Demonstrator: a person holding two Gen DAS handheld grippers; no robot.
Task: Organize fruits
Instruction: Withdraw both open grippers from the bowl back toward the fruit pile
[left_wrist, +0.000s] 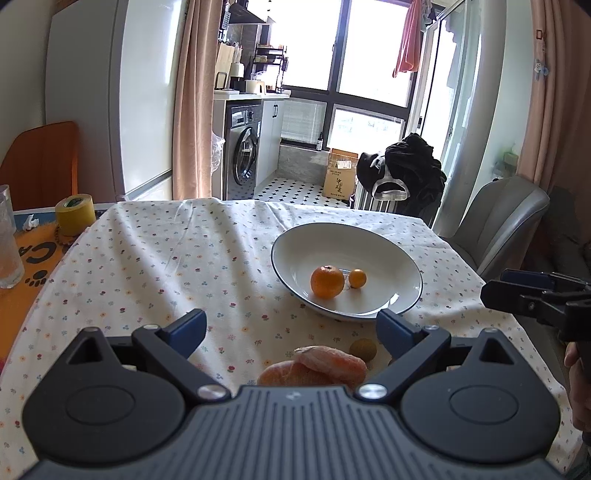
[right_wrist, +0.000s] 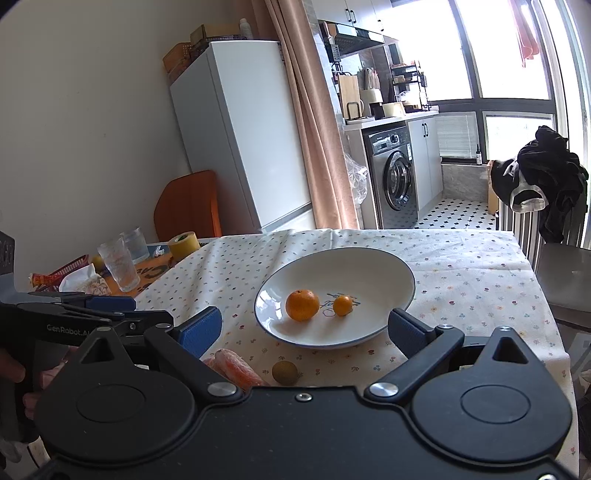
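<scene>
A white bowl (left_wrist: 369, 240) (right_wrist: 373, 266) on the flowered tablecloth holds an orange (left_wrist: 327, 282) (right_wrist: 302, 305) and a small kumquat (left_wrist: 357, 278) (right_wrist: 342, 305). In front of the bowl lie peeled orange pieces (left_wrist: 325, 365) (right_wrist: 236, 367) and a small brownish-green fruit (left_wrist: 363, 349) (right_wrist: 284, 372). My left gripper (left_wrist: 291, 330) is open above the peeled pieces, nothing between its fingers. My right gripper (right_wrist: 306, 330) is open too, hovering near the bowl's front rim. Each gripper shows at the edge of the other's view: the right gripper (left_wrist: 517, 291), the left gripper (right_wrist: 107, 306).
At the table's left stand drinking glasses (right_wrist: 120, 264) (left_wrist: 7, 240), a yellow tape roll (left_wrist: 74, 214) (right_wrist: 183, 244) and snack wrappers (right_wrist: 55, 277). A grey chair (left_wrist: 506, 225) is at the right, an orange chair (right_wrist: 188, 206) at the left. Fridge and washing machine lie beyond.
</scene>
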